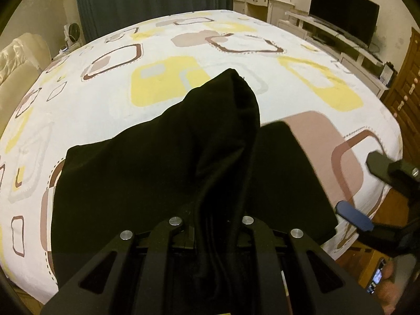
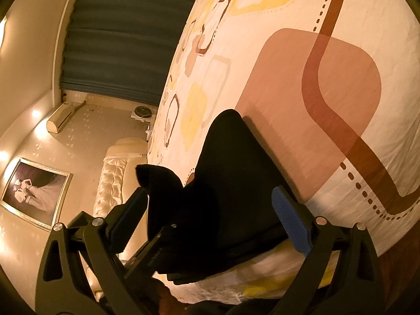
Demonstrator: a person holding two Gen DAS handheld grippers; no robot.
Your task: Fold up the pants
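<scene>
Black pants point(image 1: 147, 173) lie partly folded at the near edge of a bed point(image 1: 105, 105) covered in a sheet of yellow and brown squares, one bunched end lifted clear of the rest. That raised end is pinched in the left gripper point(image 1: 212, 225), whose jaws are closed tight on the cloth. To the right, just off the garment's right edge, the right gripper point(image 2: 207, 223) stands with its jaws wide and nothing pressed between them, its blue pad point(image 2: 291, 223) apart from the fabric. The fold appears to be midway: the next move likely calls for carrying the lifted end across the flat part and laying it down square.
</scene>
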